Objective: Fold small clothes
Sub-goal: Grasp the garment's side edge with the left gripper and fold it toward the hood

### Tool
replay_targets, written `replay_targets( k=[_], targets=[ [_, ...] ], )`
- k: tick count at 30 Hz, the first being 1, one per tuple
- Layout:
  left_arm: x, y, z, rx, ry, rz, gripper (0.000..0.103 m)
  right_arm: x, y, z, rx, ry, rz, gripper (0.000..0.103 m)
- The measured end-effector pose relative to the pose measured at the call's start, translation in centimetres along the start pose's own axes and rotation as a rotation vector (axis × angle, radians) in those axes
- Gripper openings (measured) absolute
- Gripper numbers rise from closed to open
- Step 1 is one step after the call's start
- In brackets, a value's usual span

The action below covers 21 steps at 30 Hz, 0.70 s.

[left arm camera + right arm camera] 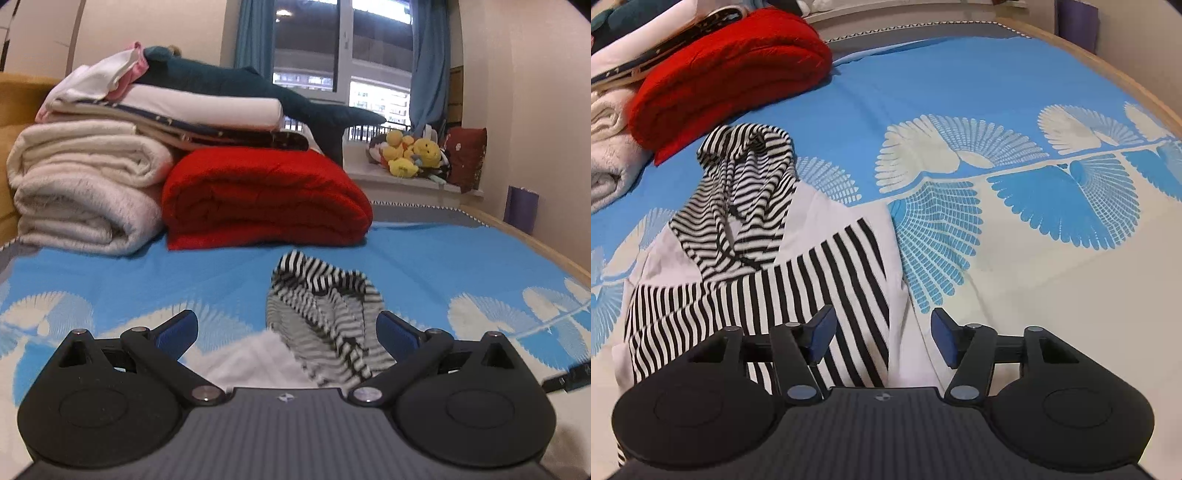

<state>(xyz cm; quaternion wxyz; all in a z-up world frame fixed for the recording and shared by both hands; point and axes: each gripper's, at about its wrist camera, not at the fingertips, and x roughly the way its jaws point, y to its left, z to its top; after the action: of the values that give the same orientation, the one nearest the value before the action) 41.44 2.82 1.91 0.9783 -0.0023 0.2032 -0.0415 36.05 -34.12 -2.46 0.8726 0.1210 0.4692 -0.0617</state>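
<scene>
A small white garment with black stripes (820, 266) lies on the blue patterned bedspread (960, 92). Its finely striped hood or sleeve (746, 192) is bunched up on top, toward the red blanket. In the left wrist view the same striped cloth (325, 314) lies just ahead, with a white part (258, 358) below it. My left gripper (288, 328) hovers over it, jaws wide apart, nothing pinched. My right gripper (882, 336) stands open over the garment's right edge, its pads apart from the cloth.
A folded red blanket (266, 199) and a stack of white towels and folded clothes (85, 184) sit at the far left of the bed. Plush toys (413, 155) and a dark red cushion (467, 158) lie on the windowsill. The bed's wooden edge (1108, 62) curves along the right.
</scene>
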Motion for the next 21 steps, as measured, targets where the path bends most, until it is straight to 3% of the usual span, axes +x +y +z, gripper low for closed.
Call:
replay_targets(
  k=[5,6,7,8,9,10,14,17,18,19,21],
  targets=[
    [7.2,0.9,3.6,-0.02,0.024,0.029,0.099,-0.3,0.3,0.4,-0.018,-0.035,-0.014,0.06],
    [9.4,1.1,4.3,-0.011,0.036,0.033,0.088,-0.3,0.4,0.4,-0.024,-0.042,-0.015,0.06],
    [11.8,1.3,4.9,0.006,0.058,0.041,0.067,-0.3,0.5,0.4,-0.032,-0.048,-0.019,0.06],
    [14.0,1.6,5.4,0.017,0.09,0.041,0.056,-0.4,0.6,0.5,-0.042,-0.054,-0.027,0.06],
    [16.4,1.9,5.8,0.026,0.126,0.043,0.038,-0.3,0.6,0.6,-0.047,-0.057,-0.033,0.06],
    [19.1,2.2,6.1,0.027,0.167,0.042,0.03,-0.3,0.6,0.6,-0.05,-0.057,-0.037,0.06],
    [27.6,4.0,7.2,-0.107,0.294,-0.019,0.032,-0.1,0.4,1.0,-0.043,-0.06,-0.038,0.06],
    [32.3,4.3,8.1,-0.214,0.321,-0.032,0.056,0.2,0.5,1.2,-0.06,-0.059,-0.04,0.06],
    [33.7,4.1,8.4,-0.224,0.328,-0.04,0.072,0.2,0.4,1.2,-0.064,-0.059,-0.041,0.06],
    [34.9,3.6,8.6,-0.221,0.337,-0.044,0.078,0.4,0.3,1.3,-0.066,-0.057,-0.044,0.06],
    [37.2,2.5,9.1,-0.183,0.351,-0.023,0.078,0.6,0.0,1.3,-0.066,-0.056,-0.054,0.06]
  ],
)
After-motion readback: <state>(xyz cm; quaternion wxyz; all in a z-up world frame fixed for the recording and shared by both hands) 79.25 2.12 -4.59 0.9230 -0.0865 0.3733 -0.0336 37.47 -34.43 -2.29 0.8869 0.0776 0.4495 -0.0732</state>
